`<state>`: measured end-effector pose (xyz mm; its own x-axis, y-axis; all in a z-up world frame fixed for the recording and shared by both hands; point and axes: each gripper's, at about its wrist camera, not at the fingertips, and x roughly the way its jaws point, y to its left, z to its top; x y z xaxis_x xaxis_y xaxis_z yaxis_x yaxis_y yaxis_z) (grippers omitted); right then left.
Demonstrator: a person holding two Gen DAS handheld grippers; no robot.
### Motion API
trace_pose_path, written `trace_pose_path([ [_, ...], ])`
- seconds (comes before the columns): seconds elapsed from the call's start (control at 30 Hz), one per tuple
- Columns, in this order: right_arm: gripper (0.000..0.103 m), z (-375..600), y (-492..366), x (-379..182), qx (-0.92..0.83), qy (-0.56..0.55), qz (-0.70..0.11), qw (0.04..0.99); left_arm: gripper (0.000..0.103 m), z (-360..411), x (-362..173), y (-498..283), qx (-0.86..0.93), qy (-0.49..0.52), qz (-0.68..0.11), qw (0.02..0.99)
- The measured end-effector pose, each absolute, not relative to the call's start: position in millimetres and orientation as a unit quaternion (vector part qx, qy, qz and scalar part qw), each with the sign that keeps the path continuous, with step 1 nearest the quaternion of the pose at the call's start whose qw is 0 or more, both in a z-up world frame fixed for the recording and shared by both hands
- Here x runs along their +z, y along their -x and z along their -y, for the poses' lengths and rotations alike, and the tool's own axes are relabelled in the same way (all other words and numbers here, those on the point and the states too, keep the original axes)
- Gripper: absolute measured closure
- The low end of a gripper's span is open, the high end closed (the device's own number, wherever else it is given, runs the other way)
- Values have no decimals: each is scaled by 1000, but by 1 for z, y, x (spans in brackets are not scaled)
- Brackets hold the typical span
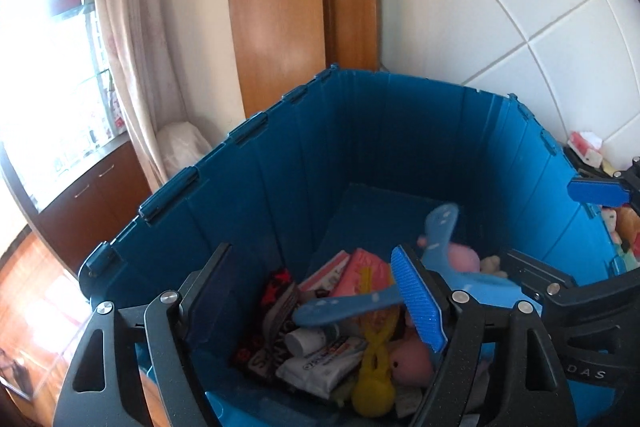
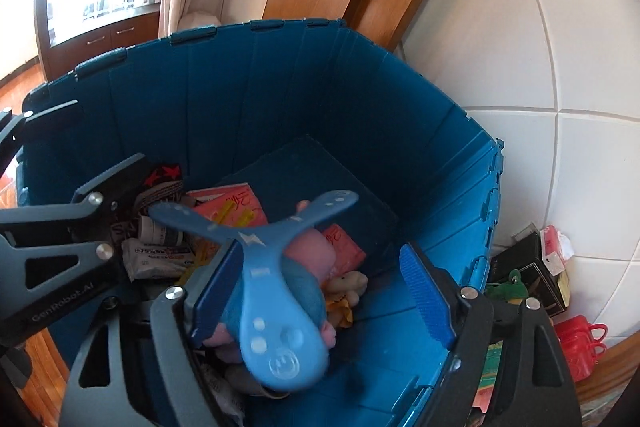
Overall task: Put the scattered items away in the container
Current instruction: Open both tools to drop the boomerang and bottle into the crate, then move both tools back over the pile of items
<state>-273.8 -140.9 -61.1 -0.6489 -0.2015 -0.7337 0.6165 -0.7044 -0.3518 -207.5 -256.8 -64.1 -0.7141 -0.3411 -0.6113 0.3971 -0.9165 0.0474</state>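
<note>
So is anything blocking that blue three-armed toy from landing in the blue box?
Nothing visible. The blue three-armed toy is blurred and already inside the blue box, between the open fingers of the right gripper, with only the pile of toys and packets beneath.

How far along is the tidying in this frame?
Done: the crate already holds a pink plush, a tube and other bits. In hand: nothing gripped; the left gripper and right gripper are open over the crate, and a blurred boomerang seems to be dropping in. Left: a red toy and black box outside by the wall.
</note>
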Motion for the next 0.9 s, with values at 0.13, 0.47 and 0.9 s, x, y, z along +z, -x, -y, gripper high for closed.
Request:
trace_pose_path([
  [0.13, 17, 127, 268, -57, -864, -340, -288, 234, 22, 252, -64, 202, -926, -321, -46, 196],
  [0.47, 0, 26, 227, -19, -926, -278, -174, 188, 13, 200, -26, 172, -957, -249, -54, 139],
  [0.9, 0, -225, 150, -4, -978, -203, -16, -38, 3, 0, -7, 168, -976, -206, -28, -69],
])
